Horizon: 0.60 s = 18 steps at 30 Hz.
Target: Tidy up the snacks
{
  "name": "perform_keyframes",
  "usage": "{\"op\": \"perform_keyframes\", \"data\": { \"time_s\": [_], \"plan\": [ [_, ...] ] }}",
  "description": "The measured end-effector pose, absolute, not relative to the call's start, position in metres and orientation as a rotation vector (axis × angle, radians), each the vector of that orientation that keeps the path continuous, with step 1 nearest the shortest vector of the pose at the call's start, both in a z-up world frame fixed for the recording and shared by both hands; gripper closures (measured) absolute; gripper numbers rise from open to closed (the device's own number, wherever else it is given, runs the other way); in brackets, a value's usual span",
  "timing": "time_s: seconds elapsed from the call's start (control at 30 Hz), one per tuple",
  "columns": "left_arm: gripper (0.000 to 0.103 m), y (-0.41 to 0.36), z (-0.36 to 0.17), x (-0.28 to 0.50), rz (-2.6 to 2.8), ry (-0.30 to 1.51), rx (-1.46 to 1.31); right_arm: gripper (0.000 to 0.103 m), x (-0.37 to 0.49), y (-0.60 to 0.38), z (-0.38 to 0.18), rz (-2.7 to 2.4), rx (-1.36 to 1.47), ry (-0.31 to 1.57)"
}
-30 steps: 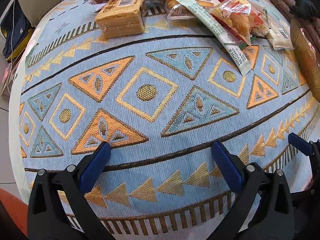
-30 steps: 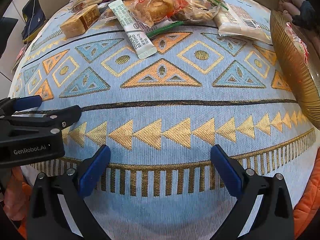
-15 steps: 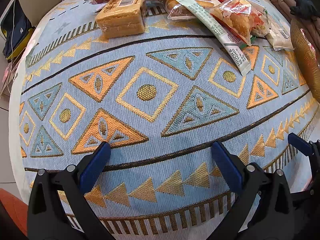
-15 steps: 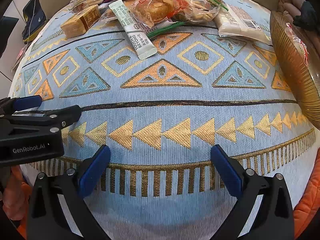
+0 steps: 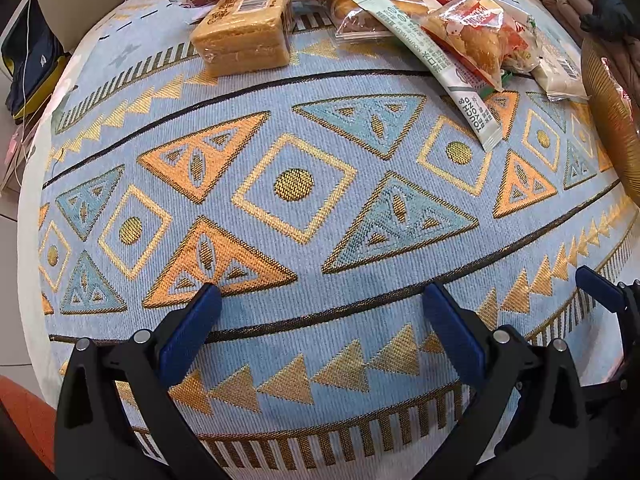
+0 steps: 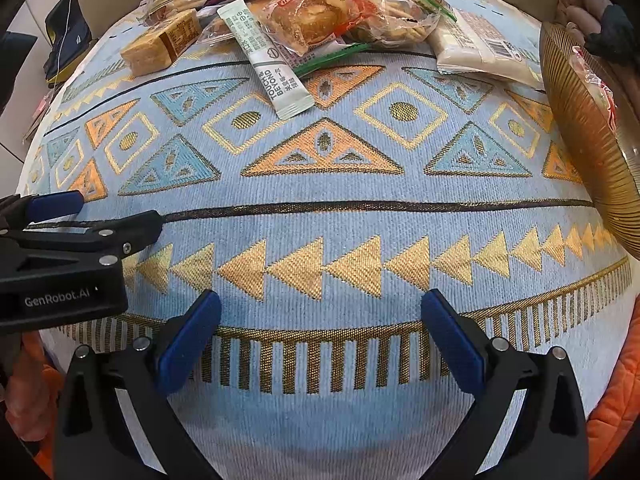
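Left wrist view: both tongs (image 5: 320, 300) (image 6: 320, 304) gape empty; snacks (image 6: 320, 20) lie beyond.

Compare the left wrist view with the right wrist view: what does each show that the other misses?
Left wrist only: the barcode label on top of the wrapped sponge cake block, and one blue pad of the right tool at the frame's right edge.

Right wrist only: the left tool's body with GenRobot.AI lettering, the clear cookie bag and the green twist strip.

Both: the patterned tablecloth, the Touch & Beyond stick sachet, the red-printed bun packet, the white barcoded packet and the gold ribbed dish. Each view's own tool is open and empty.
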<state>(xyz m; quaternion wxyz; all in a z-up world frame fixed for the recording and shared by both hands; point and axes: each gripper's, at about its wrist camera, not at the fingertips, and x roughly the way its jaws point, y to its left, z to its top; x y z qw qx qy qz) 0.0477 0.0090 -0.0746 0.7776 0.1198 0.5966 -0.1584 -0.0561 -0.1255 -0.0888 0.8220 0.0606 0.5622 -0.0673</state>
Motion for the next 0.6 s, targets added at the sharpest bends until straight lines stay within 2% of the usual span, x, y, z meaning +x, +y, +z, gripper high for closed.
{"op": "perform_keyframes", "data": {
  "time_s": [0.43, 0.6],
  "plan": [
    [0.003, 0.015, -0.071, 0.049, -0.332, 1.3, 0.234, 0.005, -0.056, -0.125, -0.089, -0.143, 0.13, 1.198],
    [0.003, 0.034, -0.044, 0.067, -0.308, 1.296, 0.13, 0.005, -0.054, -0.128, -0.086, -0.134, 0.147, 1.213]
  ]
}}
